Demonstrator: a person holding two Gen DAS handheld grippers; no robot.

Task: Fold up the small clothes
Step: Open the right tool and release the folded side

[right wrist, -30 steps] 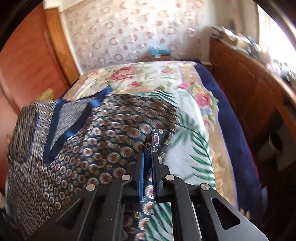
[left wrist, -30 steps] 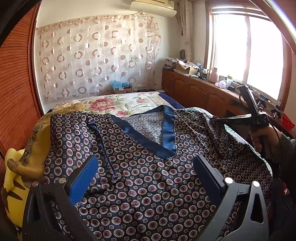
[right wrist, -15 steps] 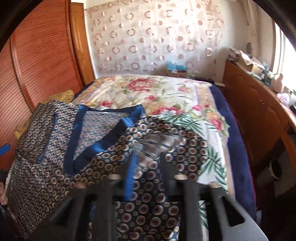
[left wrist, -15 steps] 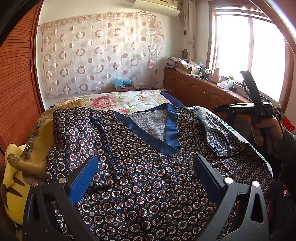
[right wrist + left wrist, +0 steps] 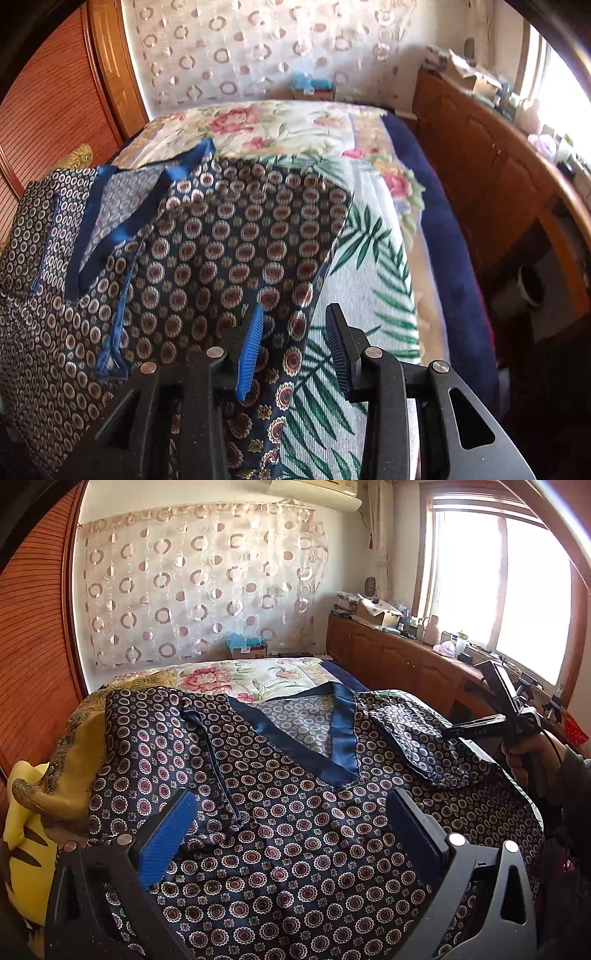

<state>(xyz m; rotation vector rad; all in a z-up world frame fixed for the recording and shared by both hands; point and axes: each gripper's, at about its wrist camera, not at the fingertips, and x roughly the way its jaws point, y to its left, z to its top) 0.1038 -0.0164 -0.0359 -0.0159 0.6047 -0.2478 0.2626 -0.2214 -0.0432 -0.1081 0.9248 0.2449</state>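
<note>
This is a bedroom in a home. A bed with a flowery blanket (image 5: 258,675) fills the middle. At 12 o'clock hangs a curtain (image 5: 199,583) with circles. At 2 o'clock are a sunny window (image 5: 498,587) and wooden cupboards (image 5: 388,657).

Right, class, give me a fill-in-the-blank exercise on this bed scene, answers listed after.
1. The patterned garment has a V-neck trimmed in plain ____.
2. It lies spread on a ____.
3. The right gripper has its jaws ____.
4. The bedspread is printed with pink ____.

Answers: blue; bed; open; flowers
</note>
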